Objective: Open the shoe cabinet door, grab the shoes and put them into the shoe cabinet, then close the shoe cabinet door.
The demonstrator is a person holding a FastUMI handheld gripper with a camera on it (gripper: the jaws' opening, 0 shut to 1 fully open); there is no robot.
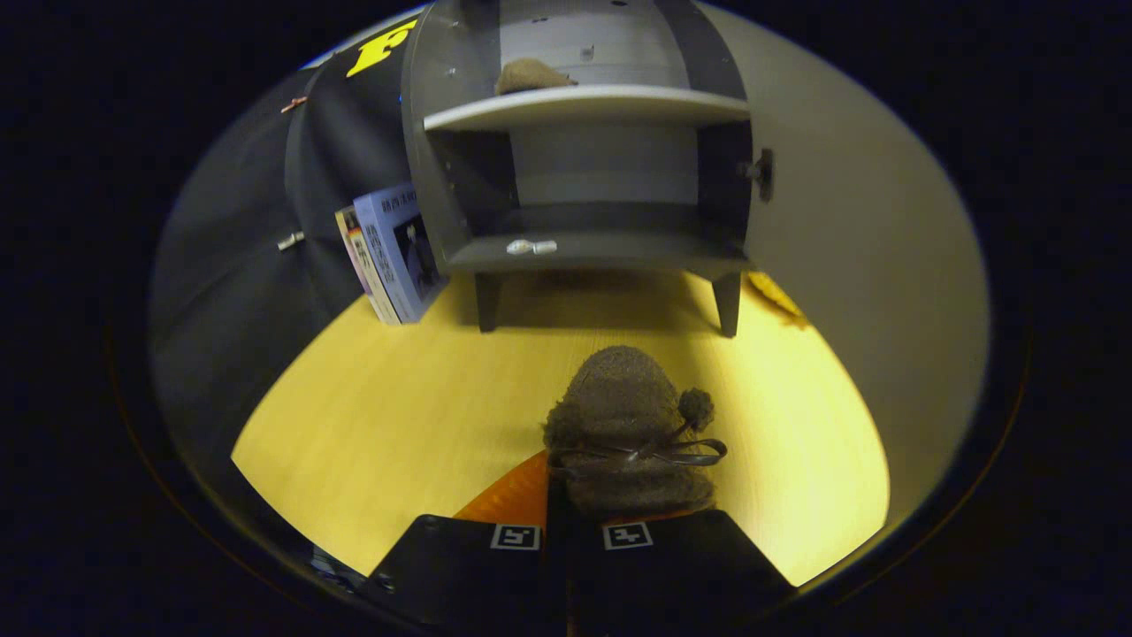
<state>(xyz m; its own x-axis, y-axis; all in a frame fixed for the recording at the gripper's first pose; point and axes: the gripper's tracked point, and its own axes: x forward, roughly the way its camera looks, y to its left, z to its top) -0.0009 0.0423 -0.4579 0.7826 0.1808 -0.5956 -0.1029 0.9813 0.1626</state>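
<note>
A: While the cabinet (pixel 584 177) door (pixel 867 265) stands open, where is the shoe (pixel 630 433) seen?
B: Mid-counter (pixel 371 416), clamped by the nearly closed gripper (pixel 570 531). Another shoe (pixel 531 77) is noted on the upper shelf (pixel 588 106).

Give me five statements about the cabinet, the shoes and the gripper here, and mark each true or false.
1. The shoe cabinet door is open. True.
2. A brown shoe lies on the upper shelf. True.
3. The lower shelf holds a pair of shoes. False: no shoe lies on it.
4. The gripper stands wide open with nothing at its fingers. False: its fingers are close together at the heel of a second brown shoe.
5. Books lean against the cabinet's left side. True.
</note>
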